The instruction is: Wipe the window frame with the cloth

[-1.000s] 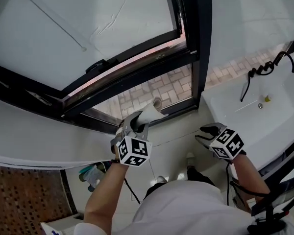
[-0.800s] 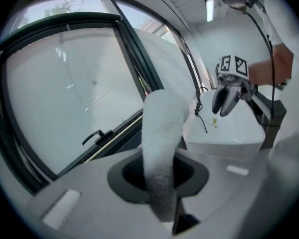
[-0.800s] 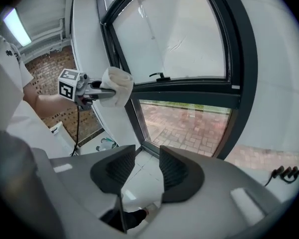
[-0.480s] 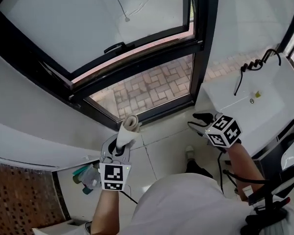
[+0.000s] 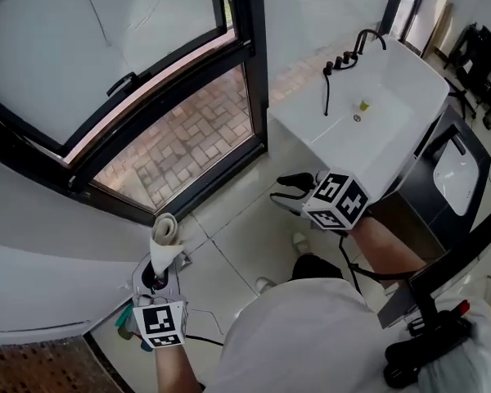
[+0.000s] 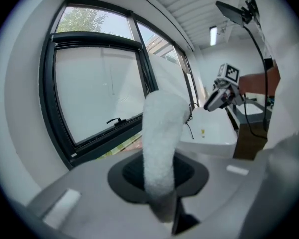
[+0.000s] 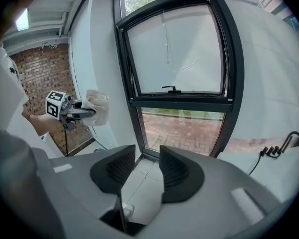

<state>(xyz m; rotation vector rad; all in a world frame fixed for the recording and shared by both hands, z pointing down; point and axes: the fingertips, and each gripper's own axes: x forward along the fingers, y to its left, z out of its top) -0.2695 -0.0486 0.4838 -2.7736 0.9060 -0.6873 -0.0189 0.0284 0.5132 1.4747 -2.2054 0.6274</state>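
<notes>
The black window frame (image 5: 247, 64) stands ahead of both claws, with its upper sash tilted open and brick paving visible through the lower pane. In the right gripper view the frame (image 7: 177, 102) fills the scene beyond the open jaws. In the left gripper view it (image 6: 51, 108) rises behind and to the left of the jaws.

Below both claws lies the pale tiled floor (image 5: 245, 236). A white sink (image 5: 393, 121) sits just past the right claw, on its right side, with a black faucet (image 5: 344, 56) at its far edge.

The left claw (image 5: 157, 275) is low and to the left, with its jaws closed on a rolled white cloth (image 5: 165, 236). The cloth stands up out of the claw and points towards the bottom rail of the frame. From the claw's own camera the cloth (image 6: 162, 138) rises as a thick column from between the dark pads (image 6: 129, 176). The right gripper view shows this claw (image 7: 84, 112) and its cloth (image 7: 100, 108) beside the white wall, left of the frame and apparently clear of it.

The right claw (image 5: 288, 191) hovers between the sink and the frame. Its jaws (image 7: 147, 171) are spread apart, with only floor tiles visible in the gap.
</notes>
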